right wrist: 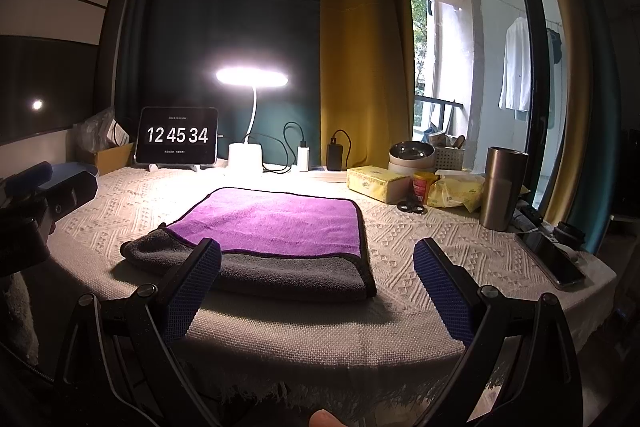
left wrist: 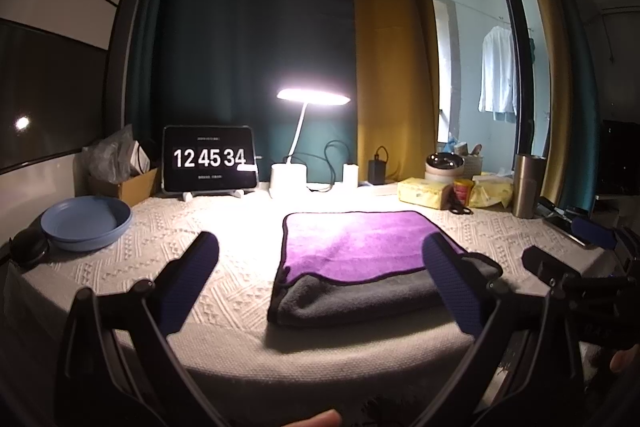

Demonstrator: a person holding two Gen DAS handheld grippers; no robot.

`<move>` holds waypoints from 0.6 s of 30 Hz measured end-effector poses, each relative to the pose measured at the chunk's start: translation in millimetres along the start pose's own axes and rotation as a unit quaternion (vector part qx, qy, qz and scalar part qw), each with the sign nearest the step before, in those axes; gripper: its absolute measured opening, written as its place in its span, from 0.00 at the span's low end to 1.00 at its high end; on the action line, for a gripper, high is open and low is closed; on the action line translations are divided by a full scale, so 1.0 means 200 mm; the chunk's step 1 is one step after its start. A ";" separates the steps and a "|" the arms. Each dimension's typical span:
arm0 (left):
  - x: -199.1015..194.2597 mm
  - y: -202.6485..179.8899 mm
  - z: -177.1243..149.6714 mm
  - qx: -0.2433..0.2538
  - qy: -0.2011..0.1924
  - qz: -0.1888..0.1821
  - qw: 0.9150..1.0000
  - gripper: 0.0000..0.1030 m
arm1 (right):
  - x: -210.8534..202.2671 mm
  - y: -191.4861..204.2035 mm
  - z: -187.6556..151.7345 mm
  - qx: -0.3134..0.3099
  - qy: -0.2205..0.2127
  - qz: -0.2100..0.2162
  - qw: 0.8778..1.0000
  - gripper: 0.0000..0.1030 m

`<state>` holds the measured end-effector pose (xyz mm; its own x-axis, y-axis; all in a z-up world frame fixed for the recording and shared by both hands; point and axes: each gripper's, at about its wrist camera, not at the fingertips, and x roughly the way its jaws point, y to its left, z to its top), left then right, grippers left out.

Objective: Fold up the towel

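Observation:
A purple and grey towel [left wrist: 360, 255] lies folded on the white woven tablecloth, purple side up with a grey layer showing along the near edge. It also shows in the right wrist view [right wrist: 276, 227]. My left gripper [left wrist: 320, 267] is open and empty, held above the table's near edge with the towel between its blue fingers [left wrist: 192, 279]. My right gripper [right wrist: 320, 275] is open and empty, near the towel's near right corner. The right gripper's body shows at the right of the left wrist view [left wrist: 576, 267].
A blue bowl [left wrist: 86, 223] sits at the left. A tablet clock [left wrist: 210, 159], a lit desk lamp [left wrist: 288, 179] and chargers stand at the back. Tissue packs [right wrist: 378, 183], a red jar, scissors [right wrist: 410, 207], a steel tumbler [right wrist: 502, 187] and a phone [right wrist: 554, 259] are at the right.

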<state>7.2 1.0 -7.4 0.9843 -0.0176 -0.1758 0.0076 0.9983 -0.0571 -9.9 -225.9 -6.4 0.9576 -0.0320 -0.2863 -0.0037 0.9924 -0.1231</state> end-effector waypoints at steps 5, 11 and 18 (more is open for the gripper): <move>0.00 0.00 0.00 0.001 0.002 0.001 1.000 0.99 | 0.01 0.01 -0.01 0.003 0.002 0.005 1.000 0.96; 0.03 0.00 0.00 0.007 0.007 0.001 1.000 0.99 | 0.04 -0.01 0.01 0.012 0.000 0.013 1.000 0.96; 0.17 0.03 -0.01 0.023 0.044 0.002 0.999 0.99 | 0.11 -0.04 0.03 0.011 0.007 0.027 1.000 0.96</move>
<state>39.8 6.2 -15.3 0.9650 -0.0160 -0.2617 0.0134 0.9998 -0.0119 13.8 -233.4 -5.8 0.9522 0.0199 -0.3049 -0.0488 0.9950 -0.0873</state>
